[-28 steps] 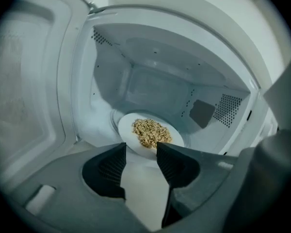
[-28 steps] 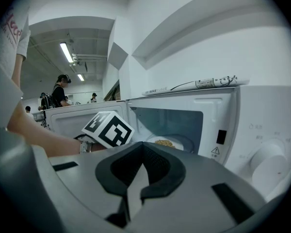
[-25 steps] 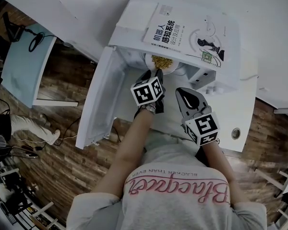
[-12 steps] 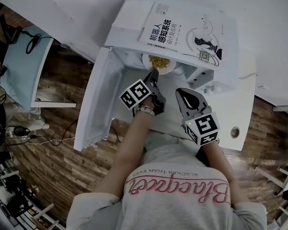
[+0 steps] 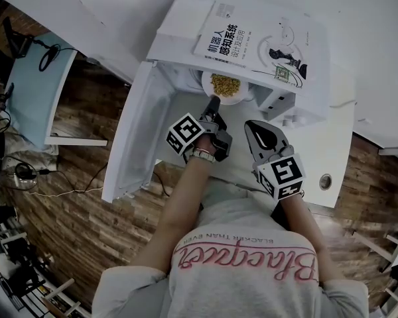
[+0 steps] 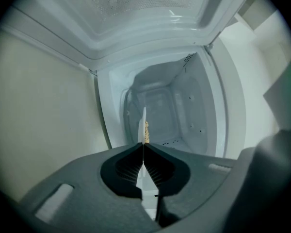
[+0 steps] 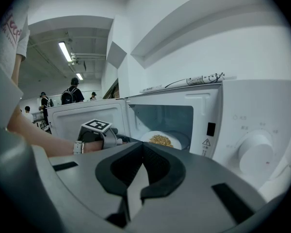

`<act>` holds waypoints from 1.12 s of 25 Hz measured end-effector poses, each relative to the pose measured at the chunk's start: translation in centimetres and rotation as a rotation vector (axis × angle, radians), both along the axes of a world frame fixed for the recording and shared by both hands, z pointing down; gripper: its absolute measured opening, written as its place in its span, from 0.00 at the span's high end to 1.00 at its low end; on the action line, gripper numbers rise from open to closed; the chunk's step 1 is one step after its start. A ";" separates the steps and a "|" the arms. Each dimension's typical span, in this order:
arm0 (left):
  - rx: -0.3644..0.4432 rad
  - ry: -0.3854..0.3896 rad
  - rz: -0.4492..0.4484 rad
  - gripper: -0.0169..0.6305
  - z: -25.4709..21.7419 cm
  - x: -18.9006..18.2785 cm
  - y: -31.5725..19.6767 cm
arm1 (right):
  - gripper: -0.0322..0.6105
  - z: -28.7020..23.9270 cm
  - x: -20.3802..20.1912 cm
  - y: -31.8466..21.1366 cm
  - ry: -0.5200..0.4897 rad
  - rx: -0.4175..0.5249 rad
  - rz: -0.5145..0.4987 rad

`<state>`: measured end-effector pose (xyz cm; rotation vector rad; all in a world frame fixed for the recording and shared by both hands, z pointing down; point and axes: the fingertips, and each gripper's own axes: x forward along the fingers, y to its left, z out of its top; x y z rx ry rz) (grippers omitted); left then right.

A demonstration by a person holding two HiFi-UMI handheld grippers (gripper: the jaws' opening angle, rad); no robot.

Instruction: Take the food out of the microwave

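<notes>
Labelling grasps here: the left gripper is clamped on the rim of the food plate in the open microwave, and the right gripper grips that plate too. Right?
Not quite. The right gripper holds nothing: the right gripper view shows its jaws together and empty, outside the microwave. Only the left gripper is clamped on the rim of the plate.

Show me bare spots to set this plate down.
Free: table right of the microwave, beyond the right gripper; table between open door and left gripper. Crowded: the mouth, where the left gripper pinches the plate; the book covers the top.
</notes>
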<state>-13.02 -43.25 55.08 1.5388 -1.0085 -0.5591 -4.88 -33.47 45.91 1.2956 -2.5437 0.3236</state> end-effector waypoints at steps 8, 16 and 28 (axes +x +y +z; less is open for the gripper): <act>0.039 -0.019 0.001 0.96 -1.4 0.5 3.3 | 0.93 -0.9 0.6 2.6 -0.019 0.018 -0.010; 0.097 -0.023 -0.010 0.96 -4.6 0.7 9.1 | 0.94 -2.9 1.0 6.9 -0.076 0.080 -0.004; 0.175 0.025 -0.023 0.96 -9.5 1.1 17.8 | 0.94 -4.8 2.1 12.6 -0.123 0.140 0.042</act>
